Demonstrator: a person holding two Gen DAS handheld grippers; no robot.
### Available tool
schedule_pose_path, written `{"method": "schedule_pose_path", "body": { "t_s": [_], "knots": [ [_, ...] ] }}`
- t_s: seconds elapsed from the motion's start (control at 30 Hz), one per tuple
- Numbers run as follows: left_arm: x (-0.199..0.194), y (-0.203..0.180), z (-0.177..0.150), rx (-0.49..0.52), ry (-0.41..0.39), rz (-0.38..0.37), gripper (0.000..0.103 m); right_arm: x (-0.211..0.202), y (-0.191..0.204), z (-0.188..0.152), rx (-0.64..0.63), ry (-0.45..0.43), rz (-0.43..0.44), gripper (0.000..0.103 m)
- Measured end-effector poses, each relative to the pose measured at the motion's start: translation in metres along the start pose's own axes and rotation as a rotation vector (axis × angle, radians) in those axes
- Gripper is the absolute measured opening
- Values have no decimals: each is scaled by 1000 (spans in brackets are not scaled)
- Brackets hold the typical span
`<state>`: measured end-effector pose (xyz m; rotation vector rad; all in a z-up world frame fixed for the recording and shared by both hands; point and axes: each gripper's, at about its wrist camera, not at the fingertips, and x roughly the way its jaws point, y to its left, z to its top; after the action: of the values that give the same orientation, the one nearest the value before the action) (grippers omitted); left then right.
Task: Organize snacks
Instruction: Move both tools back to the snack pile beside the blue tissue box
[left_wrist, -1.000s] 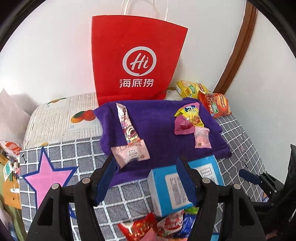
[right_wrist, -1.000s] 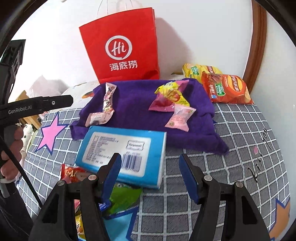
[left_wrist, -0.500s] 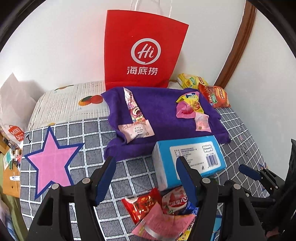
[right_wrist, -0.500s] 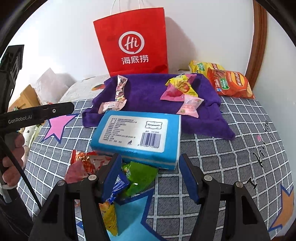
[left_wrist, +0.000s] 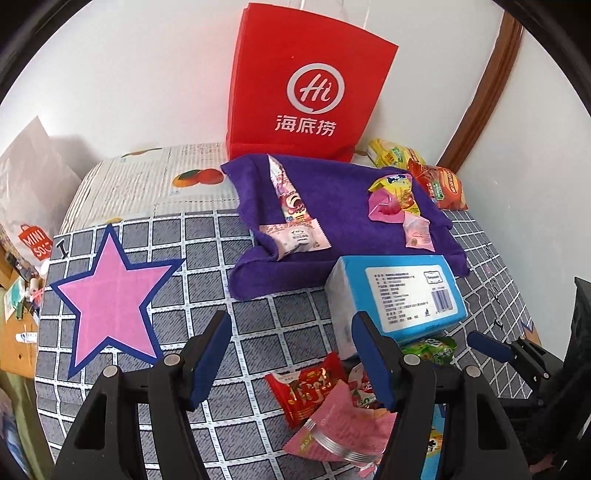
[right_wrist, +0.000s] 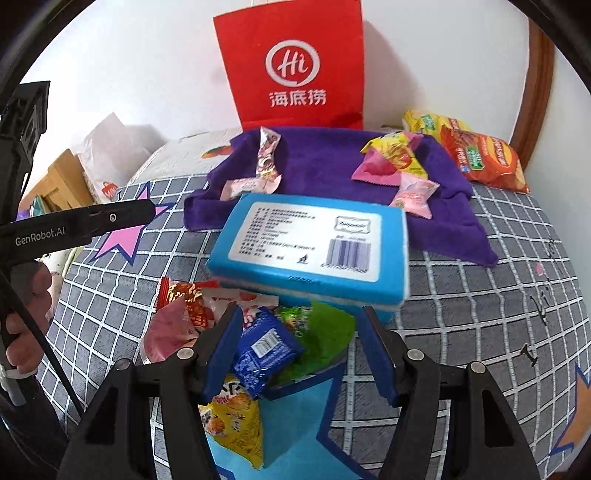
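Observation:
A purple towel (left_wrist: 332, 206) (right_wrist: 325, 166) lies on the checked bed cover with two pinkish snack packets (left_wrist: 295, 221) on its left and yellow and pink packets (left_wrist: 399, 199) (right_wrist: 391, 166) on its right. A blue box (left_wrist: 402, 295) (right_wrist: 314, 243) lies in front of it. A pile of loose snacks (left_wrist: 325, 406) (right_wrist: 236, 332) sits below the box. My left gripper (left_wrist: 291, 354) is open and empty above the cover, left of the pile. My right gripper (right_wrist: 299, 350) is open over the blue and green packets.
A red paper bag (left_wrist: 306, 85) (right_wrist: 295, 62) stands against the wall behind the towel. Yellow and orange chip bags (left_wrist: 424, 173) (right_wrist: 476, 155) lie at the back right. A pink star (left_wrist: 107, 299) marks the cover at left. Clutter sits beyond the left edge.
Both grippers have pulled back toward me, away from the towel. The box and the snack pile now show fuller in both views. Both stay open and empty.

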<state>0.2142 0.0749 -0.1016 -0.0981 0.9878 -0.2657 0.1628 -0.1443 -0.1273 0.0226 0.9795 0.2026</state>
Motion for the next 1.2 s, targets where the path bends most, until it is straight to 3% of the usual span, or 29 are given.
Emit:
{"method": "schedule_pose_path", "body": {
  "t_s": [0.43,0.93,1.2],
  "knots": [
    [8,15,-2,-22,9,-11,66,28,14,-4,-15,71,-24,64],
    [18,19,-4,-30,25,-23,65,51,10,-4,-11,77,-102,64],
    [19,19,-6,-33,31,-19,65,46,9,-6,-51,57,-125,43]
  ]
}}
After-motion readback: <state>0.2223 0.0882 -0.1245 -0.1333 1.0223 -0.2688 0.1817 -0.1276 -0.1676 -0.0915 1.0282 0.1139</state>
